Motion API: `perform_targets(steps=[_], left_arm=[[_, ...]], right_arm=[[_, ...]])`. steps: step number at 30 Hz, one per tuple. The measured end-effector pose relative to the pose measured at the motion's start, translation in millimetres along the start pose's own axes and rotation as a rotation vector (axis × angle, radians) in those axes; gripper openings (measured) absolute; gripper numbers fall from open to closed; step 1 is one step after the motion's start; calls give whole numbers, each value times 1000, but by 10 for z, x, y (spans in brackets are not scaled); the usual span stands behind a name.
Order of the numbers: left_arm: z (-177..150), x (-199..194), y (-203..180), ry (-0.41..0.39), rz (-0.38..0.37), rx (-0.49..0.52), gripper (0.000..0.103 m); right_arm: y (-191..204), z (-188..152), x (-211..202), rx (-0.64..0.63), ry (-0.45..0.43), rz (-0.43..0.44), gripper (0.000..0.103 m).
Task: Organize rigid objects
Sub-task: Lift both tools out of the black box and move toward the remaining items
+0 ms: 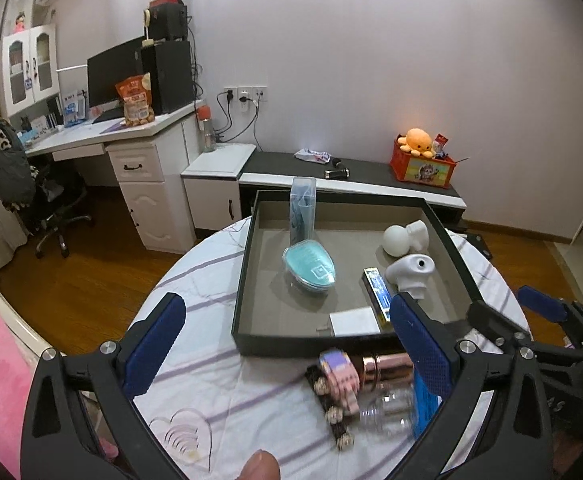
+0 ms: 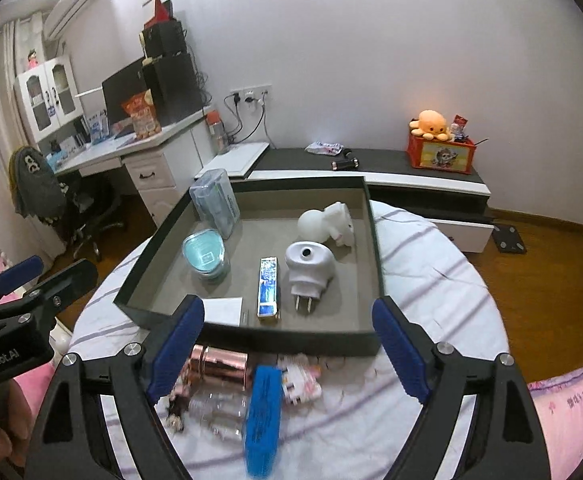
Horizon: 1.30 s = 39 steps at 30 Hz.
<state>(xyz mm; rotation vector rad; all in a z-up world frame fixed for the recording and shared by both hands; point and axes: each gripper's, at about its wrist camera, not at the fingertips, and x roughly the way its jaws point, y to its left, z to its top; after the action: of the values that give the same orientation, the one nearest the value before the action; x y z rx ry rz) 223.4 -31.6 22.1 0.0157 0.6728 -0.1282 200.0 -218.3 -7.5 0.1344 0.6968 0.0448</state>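
My right claw (image 2: 289, 354) hangs wide open over the blue plastic box (image 2: 263, 416), lying near of the dark tray (image 2: 375, 248); stiff, light, probably slick, best pinched across its narrow sides.

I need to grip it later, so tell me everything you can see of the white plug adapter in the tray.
The white plug adapter looks like smooth, glossy plastic, with a rounded body and a dark round hole in its upper face. Two flat metal prongs stick out toward the tray's near wall. It lies flat on the grey floor of the tray, right of the blue and white tube and apparently apart from it. Neither gripper touches it.
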Motion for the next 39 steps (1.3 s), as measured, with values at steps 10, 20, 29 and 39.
perform_targets(steps=[10,20,29,39], left_arm=[[-265,-332,15,10,18,-8,103],[-467,-501,29,27,14,-30,103],[-621,-555,57,46,21,-35,103],[-759,-431,-1,86,12,-20,103]], right_arm=[[-139,-331,-449,54,-29,-14,87],[-129,-521,-612,43,-15,-12,87],[-98,-596,-672,27,-9,-10,87],[-155,-666,-557,25,30,-16,87]])
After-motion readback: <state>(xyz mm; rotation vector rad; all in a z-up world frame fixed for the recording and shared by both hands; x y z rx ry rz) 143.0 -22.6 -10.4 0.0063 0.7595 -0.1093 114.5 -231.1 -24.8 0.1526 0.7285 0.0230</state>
